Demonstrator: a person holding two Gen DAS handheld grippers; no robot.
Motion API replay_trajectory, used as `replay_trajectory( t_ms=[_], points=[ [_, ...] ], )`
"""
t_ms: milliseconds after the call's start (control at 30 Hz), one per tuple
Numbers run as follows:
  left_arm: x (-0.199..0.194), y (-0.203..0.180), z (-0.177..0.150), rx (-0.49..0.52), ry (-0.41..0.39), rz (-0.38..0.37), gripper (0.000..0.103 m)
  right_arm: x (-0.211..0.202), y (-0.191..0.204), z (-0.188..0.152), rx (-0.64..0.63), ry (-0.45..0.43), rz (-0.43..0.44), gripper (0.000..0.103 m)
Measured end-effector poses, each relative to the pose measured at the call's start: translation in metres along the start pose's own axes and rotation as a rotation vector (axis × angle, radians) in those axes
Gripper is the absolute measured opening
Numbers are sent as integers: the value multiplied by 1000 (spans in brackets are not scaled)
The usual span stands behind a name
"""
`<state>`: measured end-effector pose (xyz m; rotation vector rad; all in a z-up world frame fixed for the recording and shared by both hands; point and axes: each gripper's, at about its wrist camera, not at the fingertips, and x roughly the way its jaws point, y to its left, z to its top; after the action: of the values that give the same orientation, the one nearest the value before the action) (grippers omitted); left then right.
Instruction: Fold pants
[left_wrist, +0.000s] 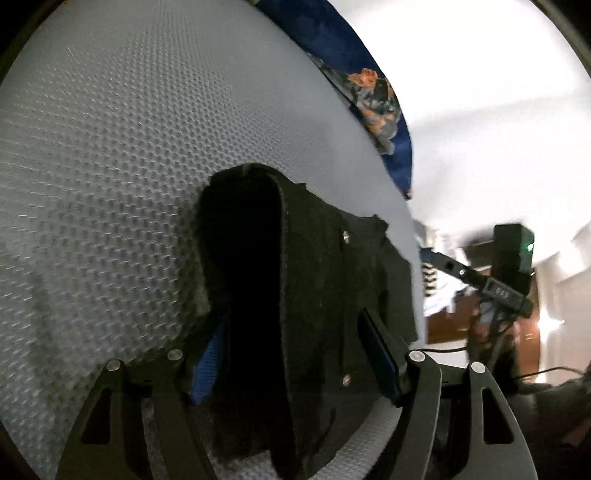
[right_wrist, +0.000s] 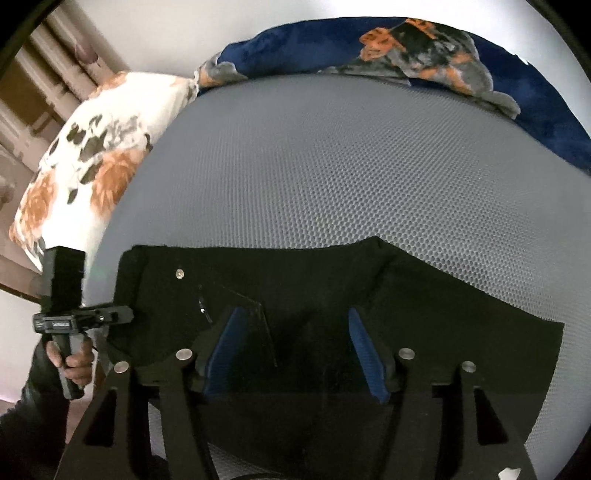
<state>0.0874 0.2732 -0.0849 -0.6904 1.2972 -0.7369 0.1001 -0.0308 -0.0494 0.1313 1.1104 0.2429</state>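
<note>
On the bed: black pants (right_wrist: 332, 295) lie spread on a grey honeycomb-mesh mattress cover (right_wrist: 332, 166), in the near half of it, both grippers over them.

Pants layout: waistband end toward the left hand's side — a rivet (right_wrist: 180, 273) and a pocket seam show there; the rest runs flat to the right in the right wrist view. My read: flat on purpose, so a fold line can be set.

Left gripper (left_wrist: 295, 354): jaws stand fairly wide, astride a raised fold of the waistband edge (left_wrist: 258, 258). The blue pads (left_wrist: 207, 369) flank the cloth; whether they press on it I cannot tell — the fabric bulks up between them and hides the contact.

Right gripper (right_wrist: 295, 350): jaws parted, blue pads (right_wrist: 364, 354) clear on both sides, nothing pinched. It hangs just above the flat middle of the pants. Judgement: it is not carrying cloth now.

Hand (right_wrist: 70, 363): seen in the right wrist view gripping the left tool's handle at the bed's edge, dark sleeve below it.

Why held so: my guess is that the left lifts the waistband edge to carry it over, while the right is free to pin or take another edge.

Containers: none in view; nothing holds anything.

Surroundings: floral pillow (right_wrist: 85, 155) at the far left, dark blue patterned blanket (right_wrist: 406, 48) along the far edge — both well apart from the pants.

Risk: dark fabric on dark tool, so layers are hard to count.
</note>
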Motion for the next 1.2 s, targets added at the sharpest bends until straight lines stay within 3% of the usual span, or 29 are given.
replay_trajectory(
  t_ms=[133, 233, 267, 433, 567, 633, 800, 1000, 1200],
  points=[
    [13, -15, 4, 17, -13, 39, 67, 0, -3, -5, 11, -4, 10, 59],
    [18, -26, 0, 4, -48, 148, 49, -3, -9, -9, 21, -15, 15, 59],
    [19, -29, 0, -12, -57, 206, 39, -6, -13, -10, 27, -22, 13, 59],
    [19, -52, 1, -111, -85, 292, 30, -22, -38, -18, 81, -66, 31, 59],
    [12, -92, 2, -153, -114, 219, 24, -38, -61, -30, 120, -108, 40, 60],
    [15, -116, 4, -157, -122, 225, 24, -44, -74, -37, 147, -126, 46, 61],
    [45, -184, 11, -110, -118, 223, 24, -58, -117, -56, 236, -170, 70, 61],
    [123, -265, 17, 81, -95, 311, 24, -76, -165, -80, 295, -213, 65, 61],
    [203, -295, 9, 178, -34, 394, 24, -86, -216, -97, 379, -233, 63, 61]
  ],
)
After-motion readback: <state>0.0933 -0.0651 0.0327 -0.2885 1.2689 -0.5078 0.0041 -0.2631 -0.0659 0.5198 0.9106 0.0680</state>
